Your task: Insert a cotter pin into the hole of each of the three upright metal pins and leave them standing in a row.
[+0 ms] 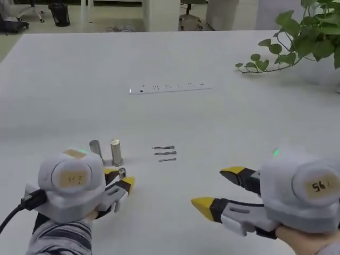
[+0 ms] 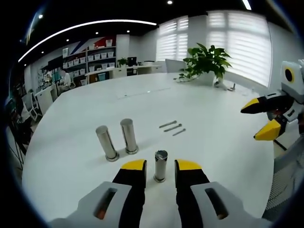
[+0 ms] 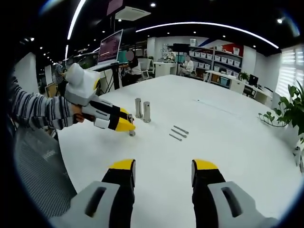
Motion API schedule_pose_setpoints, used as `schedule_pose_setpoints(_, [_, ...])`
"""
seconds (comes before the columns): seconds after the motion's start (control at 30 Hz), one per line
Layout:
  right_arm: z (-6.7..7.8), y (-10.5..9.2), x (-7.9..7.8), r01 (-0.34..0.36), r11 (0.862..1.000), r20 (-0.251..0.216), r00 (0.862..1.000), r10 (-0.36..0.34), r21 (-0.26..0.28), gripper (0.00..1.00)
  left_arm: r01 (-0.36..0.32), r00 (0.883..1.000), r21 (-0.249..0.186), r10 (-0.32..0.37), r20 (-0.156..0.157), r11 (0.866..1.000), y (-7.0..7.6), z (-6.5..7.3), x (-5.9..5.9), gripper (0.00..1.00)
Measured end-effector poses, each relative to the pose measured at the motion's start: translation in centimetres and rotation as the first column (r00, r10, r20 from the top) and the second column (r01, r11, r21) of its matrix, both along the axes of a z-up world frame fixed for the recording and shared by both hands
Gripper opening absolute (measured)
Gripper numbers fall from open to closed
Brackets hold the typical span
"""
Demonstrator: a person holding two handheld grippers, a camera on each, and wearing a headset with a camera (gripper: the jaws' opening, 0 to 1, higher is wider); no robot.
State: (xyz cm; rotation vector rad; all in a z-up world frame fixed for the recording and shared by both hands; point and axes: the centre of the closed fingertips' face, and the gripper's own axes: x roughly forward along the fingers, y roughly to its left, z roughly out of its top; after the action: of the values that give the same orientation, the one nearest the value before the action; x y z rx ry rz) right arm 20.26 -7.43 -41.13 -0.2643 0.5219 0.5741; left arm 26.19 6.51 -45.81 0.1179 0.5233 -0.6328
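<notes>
Head view: pin (image 1: 122,172) behind left claw (image 1: 120,178)

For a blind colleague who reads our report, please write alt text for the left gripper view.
The open jaws of the left gripper flank an upright metal pin on a white table, without touching it. Two more upright pins stand behind it to the left, three cotter pins lie beyond, and the right gripper, open, shows at the right edge.

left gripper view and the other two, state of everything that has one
left gripper, open, fingers either side of near metal pin, not touching
right gripper, open, empty
near metal pin, upright, nothing inserted
other two metal pins, upright, side by side, bare
cotter pins, three lying flat, loose
</notes>
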Motion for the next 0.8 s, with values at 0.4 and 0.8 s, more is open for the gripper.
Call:
schedule_pose_setpoints(0.4, [1.5, -0.4, 4.7, -0.130, 0.987, -0.054, 0.991, 0.125, -0.096, 0.36, -0.002, 1.000, -0.001, 0.002, -0.008, 1.000, 1.6, 1.0, -2.2, 0.40])
schedule_pose_setpoints(0.8, [-0.4, 1.2, 7.7, -0.285, 0.940, -0.178, 0.951, 0.253, -0.186, 0.26, -0.005, 1.000, 0.009, 0.005, 0.009, 1.000, 2.6, 1.9, -3.6, 0.55])
